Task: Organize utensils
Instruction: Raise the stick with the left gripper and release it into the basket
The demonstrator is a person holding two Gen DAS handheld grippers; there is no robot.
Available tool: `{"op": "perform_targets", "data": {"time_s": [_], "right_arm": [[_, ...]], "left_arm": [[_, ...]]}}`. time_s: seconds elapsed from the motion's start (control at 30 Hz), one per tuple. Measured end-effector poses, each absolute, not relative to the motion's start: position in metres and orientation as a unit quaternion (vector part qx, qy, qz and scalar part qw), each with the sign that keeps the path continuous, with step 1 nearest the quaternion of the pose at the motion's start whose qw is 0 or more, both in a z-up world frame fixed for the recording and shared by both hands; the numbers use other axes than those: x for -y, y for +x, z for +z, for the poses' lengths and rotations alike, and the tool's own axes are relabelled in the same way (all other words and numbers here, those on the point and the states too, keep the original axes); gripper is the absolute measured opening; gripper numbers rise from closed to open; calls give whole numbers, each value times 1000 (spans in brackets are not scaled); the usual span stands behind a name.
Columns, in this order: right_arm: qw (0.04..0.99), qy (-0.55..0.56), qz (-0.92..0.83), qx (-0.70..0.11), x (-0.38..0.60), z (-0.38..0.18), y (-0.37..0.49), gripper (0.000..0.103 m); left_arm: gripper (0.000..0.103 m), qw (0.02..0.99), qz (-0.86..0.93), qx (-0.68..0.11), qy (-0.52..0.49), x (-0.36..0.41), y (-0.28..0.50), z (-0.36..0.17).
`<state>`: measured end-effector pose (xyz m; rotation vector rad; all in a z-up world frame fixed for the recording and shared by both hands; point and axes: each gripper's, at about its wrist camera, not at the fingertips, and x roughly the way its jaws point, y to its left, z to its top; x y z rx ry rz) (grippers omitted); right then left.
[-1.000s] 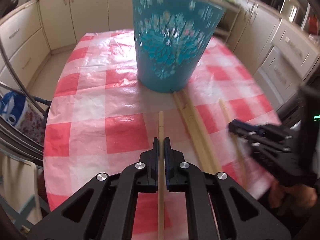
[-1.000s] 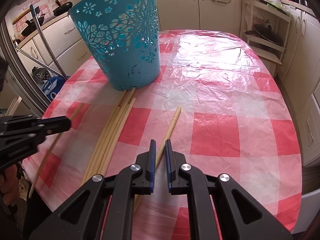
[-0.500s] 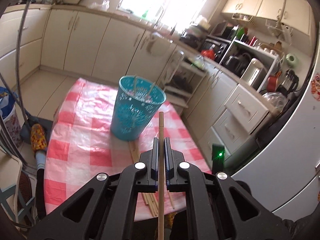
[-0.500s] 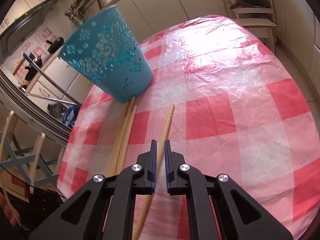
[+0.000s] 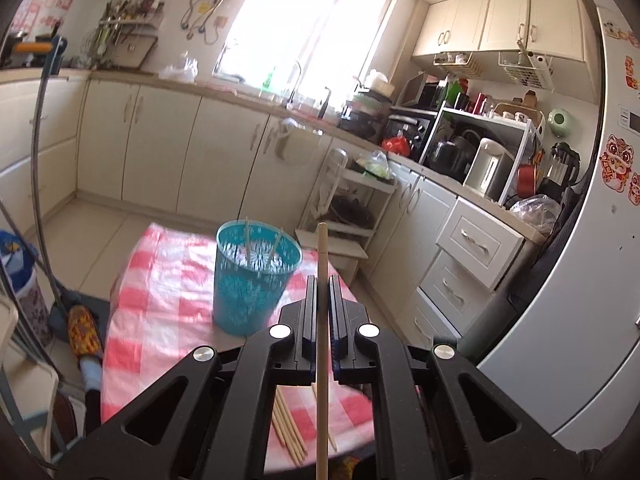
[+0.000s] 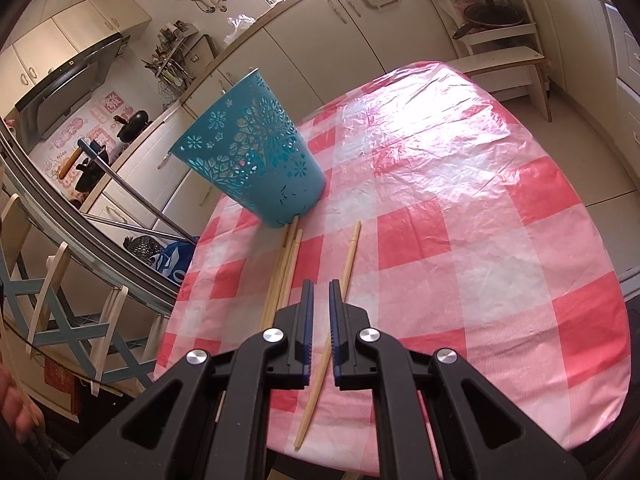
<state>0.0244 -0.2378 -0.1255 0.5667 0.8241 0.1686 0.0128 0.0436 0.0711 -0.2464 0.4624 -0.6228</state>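
Observation:
My left gripper (image 5: 322,280) is shut on a wooden chopstick (image 5: 322,248), held high above the table and pointing past the teal cut-out basket (image 5: 248,292). Two chopsticks stand in that basket. More chopsticks (image 5: 288,428) lie on the checked tablecloth (image 5: 160,280) below. In the right wrist view my right gripper (image 6: 320,284) hovers low over the table with its jaws nearly together and gripping nothing. A single chopstick (image 6: 350,252) lies on the cloth under it. A bundle of chopsticks (image 6: 286,264) lies just left, reaching the basket (image 6: 256,168).
The round table (image 6: 460,200) ends close to the gripper's near side. A blue-framed chair (image 6: 60,320) and a metal rail stand to its left, and a person's hand (image 6: 16,404) shows at the lower left. Kitchen cabinets (image 5: 224,160) and a fridge (image 5: 580,280) surround the table.
My left gripper has risen well above the table with the chopstick, and its view tipped up toward the kitchen. My right gripper shifted and rolled over the lone chopstick, which stayed on the cloth.

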Motion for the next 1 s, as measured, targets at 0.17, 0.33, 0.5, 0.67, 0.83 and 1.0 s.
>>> {"op": "perform_targets", "data": {"time_s": [0.17,0.33,0.5,0.67,0.83,1.0], "right_arm": [[876,261,79,-399,235,-129,26,8],[882,228,70,-405,226,-133,32,8],[882,208,68,-418,218,-142,42,10],[878,214,66,-424,218,-147,49,18],[881,197,51,-427,216,-149,53,25],[877,194,41,-438,217,-154,58,27]], "left_arm": [[5,934,-272,-199,-121,-26,66,77],[5,945,-242,-183,-124,-7,128,73],[5,953,-208,-162,-148,6,191,69],[5,958,-175,-148,-173,7,237,60],[5,963,-148,-158,-163,13,263,39],[5,966,-143,-176,-124,23,269,20]]}}
